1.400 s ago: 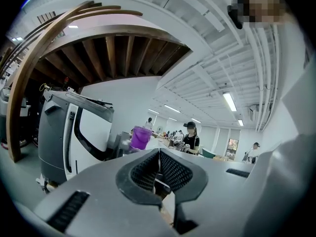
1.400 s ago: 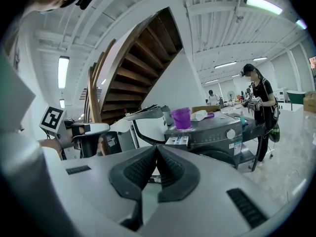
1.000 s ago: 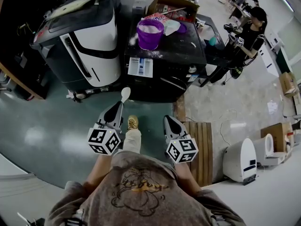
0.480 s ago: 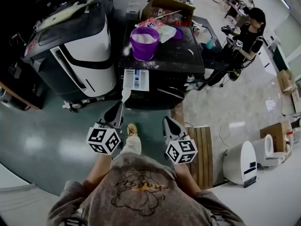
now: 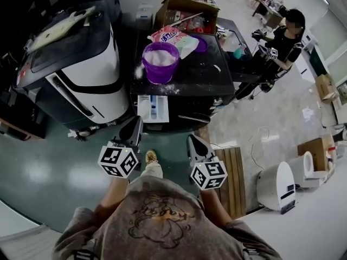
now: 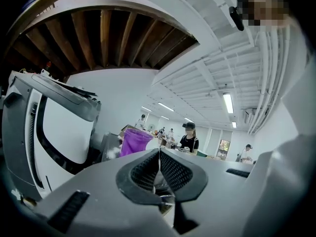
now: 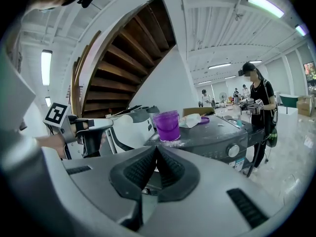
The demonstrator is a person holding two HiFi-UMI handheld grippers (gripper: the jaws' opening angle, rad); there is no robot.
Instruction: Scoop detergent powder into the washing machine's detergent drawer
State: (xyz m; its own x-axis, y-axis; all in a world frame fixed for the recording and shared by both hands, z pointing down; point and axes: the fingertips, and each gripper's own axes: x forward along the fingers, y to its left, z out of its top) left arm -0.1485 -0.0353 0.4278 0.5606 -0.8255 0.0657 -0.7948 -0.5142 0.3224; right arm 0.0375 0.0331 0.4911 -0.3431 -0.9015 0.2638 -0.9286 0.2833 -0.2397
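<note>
A dark washing machine (image 5: 200,75) stands ahead with its white detergent drawer (image 5: 153,108) pulled out. A purple bucket (image 5: 160,62) of white powder sits on its top, with spilled powder around it. My left gripper (image 5: 136,122) is just short of the drawer's near edge, shut on a white spoon (image 6: 153,143) whose thin handle runs between the pads. In the head view the spoon is hard to make out against the white drawer. My right gripper (image 5: 194,141) hangs beside it, shut and holding nothing. The bucket (image 7: 167,126) also shows in the right gripper view.
A white and black appliance (image 5: 81,69) stands left of the washer. A detergent bag (image 5: 168,35), purple lid (image 5: 199,42) and cardboard box (image 5: 184,7) lie behind the bucket. A person (image 5: 282,42) stands at the right; a wooden pallet (image 5: 230,177) lies by my feet.
I have stepped closer to the washing machine. Both grippers moved forward, and the spoon's bowl now reaches the drawer's near edge.
</note>
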